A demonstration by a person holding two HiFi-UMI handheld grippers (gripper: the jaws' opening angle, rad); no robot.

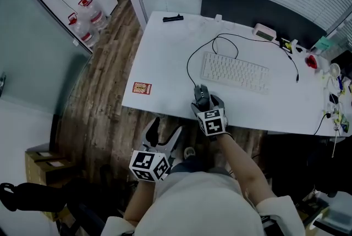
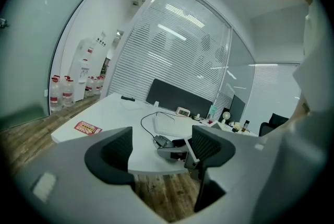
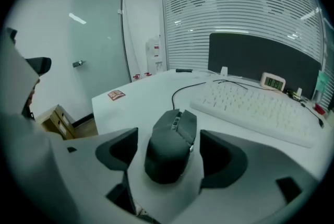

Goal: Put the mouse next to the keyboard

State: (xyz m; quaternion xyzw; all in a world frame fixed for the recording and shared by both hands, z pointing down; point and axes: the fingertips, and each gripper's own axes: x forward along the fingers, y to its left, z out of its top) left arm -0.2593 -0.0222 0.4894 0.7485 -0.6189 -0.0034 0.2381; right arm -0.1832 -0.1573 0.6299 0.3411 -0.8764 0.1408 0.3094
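Observation:
A dark grey wired mouse (image 1: 201,94) lies on the white desk (image 1: 165,59) near its front edge, just left of and in front of the white keyboard (image 1: 235,71). My right gripper (image 1: 206,100) stands open with one jaw on each side of the mouse (image 3: 169,144), and a gap shows on both sides. The keyboard (image 3: 261,105) lies ahead to the right in the right gripper view. My left gripper (image 1: 166,128) is open and empty, held off the desk's front edge over the wooden floor. Its view looks across at the mouse (image 2: 163,141) and my right gripper.
The mouse's black cable (image 1: 190,61) loops left of the keyboard toward the back. A red sticker (image 1: 141,88) lies at the desk's front left, a small clock (image 1: 264,32) and a dark partition (image 1: 253,9) at the back. Small clutter (image 1: 330,72) crowds the right end.

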